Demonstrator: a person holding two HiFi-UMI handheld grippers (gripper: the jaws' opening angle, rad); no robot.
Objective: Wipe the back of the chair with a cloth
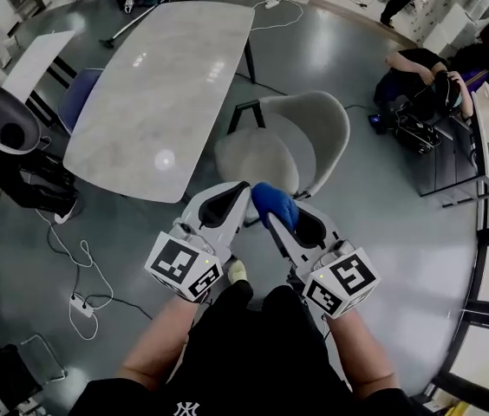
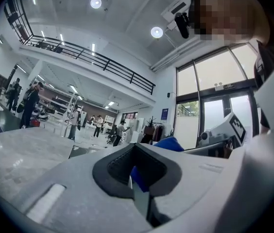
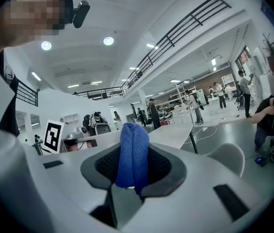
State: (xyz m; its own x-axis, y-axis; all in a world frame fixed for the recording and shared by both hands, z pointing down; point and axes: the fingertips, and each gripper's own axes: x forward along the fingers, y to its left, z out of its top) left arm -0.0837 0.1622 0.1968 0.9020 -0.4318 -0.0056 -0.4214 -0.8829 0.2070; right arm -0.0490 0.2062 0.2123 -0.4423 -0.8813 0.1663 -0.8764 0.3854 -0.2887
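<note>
Grey workshop floor (image 1: 383, 232) with the white chair (image 1: 318, 133) beside a marble table (image 1: 166, 85), its curved back turned toward you and well apart from both tools. Your right gripper (image 3: 132, 178) is clamped on the folded blue cloth (image 3: 133, 152), while your left gripper (image 2: 138, 181) has its jaws closed together, apparently on nothing. Only a narrow fold looks pinched, so a hard drag across the back may pull the cloth free or push the chair against the table.
</note>
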